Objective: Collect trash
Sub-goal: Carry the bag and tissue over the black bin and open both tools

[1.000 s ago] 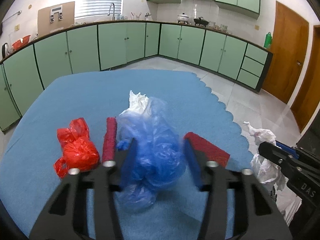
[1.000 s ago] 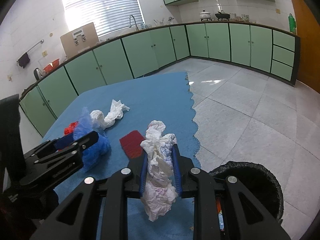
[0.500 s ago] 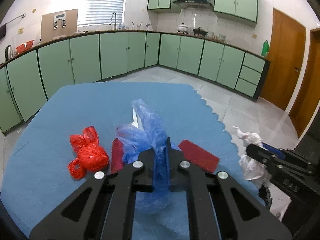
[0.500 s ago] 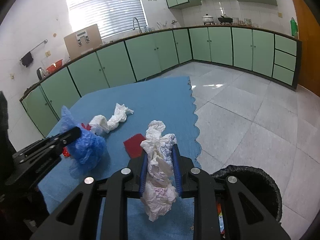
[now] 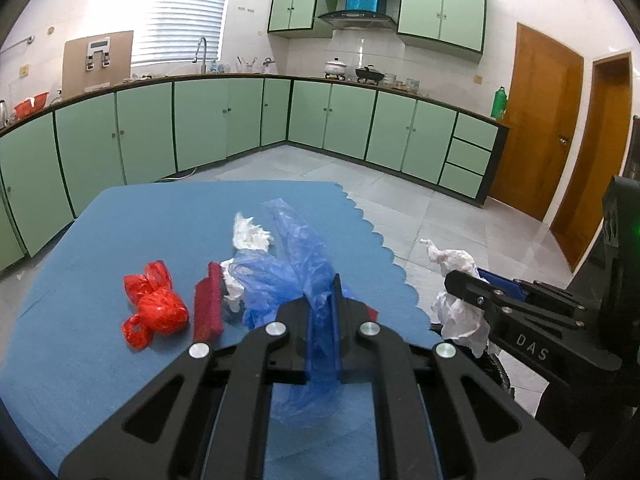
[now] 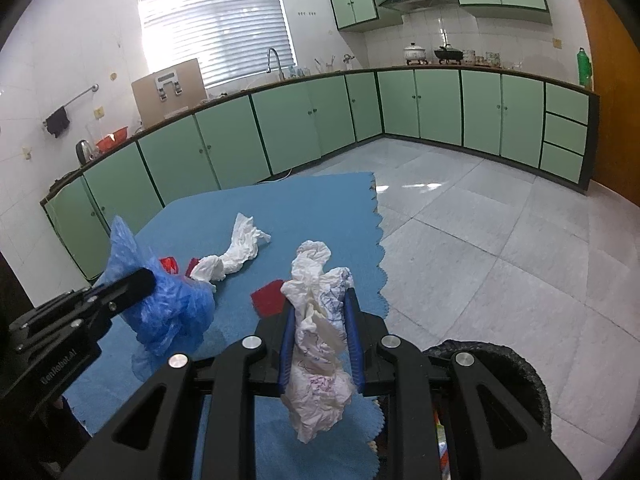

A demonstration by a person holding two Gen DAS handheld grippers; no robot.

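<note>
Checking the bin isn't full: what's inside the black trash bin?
The black trash bin shows only a sliver of colourful wrappers; the right gripper, gripping crumpled white paper, covers the rest.

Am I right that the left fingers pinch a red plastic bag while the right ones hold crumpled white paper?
Not quite: the left wrist view shows the left gripper pinching the blue plastic bag. The red plastic bag lies untouched on the blue mat. The right gripper does hold crumpled white paper.

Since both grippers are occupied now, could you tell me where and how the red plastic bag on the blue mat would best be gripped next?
Probably grip the red plastic bag at its knotted neck, between the round bundle and the upper loops, coming from above with fingers either side. That waist looks narrowest, and the red strip lies close on its right.
</note>
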